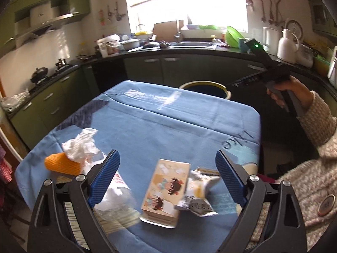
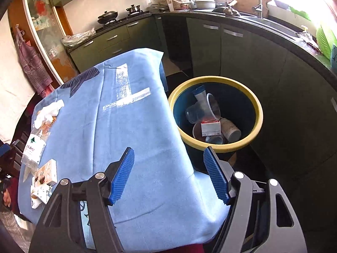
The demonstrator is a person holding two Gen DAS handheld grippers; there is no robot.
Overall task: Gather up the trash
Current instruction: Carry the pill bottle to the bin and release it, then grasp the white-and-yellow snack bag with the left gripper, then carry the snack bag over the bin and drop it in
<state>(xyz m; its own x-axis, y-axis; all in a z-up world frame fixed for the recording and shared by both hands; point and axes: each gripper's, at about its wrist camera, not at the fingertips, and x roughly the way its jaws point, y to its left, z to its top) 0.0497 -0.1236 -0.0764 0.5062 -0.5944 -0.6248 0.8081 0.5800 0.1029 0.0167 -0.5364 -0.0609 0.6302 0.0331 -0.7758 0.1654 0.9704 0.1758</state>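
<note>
My left gripper (image 1: 167, 154) is open just above the near end of the blue-clothed table (image 1: 168, 122). Below its jaws lie a cartoon-printed carton (image 1: 166, 191) and a crumpled wrapper (image 1: 198, 196). A clear plastic bag (image 1: 118, 198), a white tissue (image 1: 81, 145) and an orange foam net (image 1: 63, 163) sit to the left. My right gripper (image 2: 168, 154) is open and empty, over the table's edge beside the yellow-rimmed bin (image 2: 259, 113). Inside the bin are clear cups (image 2: 212, 107), a tube and a red-and-white box (image 2: 210, 127). The carton (image 2: 47, 172) shows far left.
Dark green kitchen cabinets (image 2: 242, 59) and a black counter curve around behind the bin. The counter carries a sink, a green basin (image 1: 234, 35), a white jug (image 1: 287, 44) and dishes. A person's hand (image 1: 294, 88) and knitted sleeve (image 1: 316, 126) are at the right of the left wrist view.
</note>
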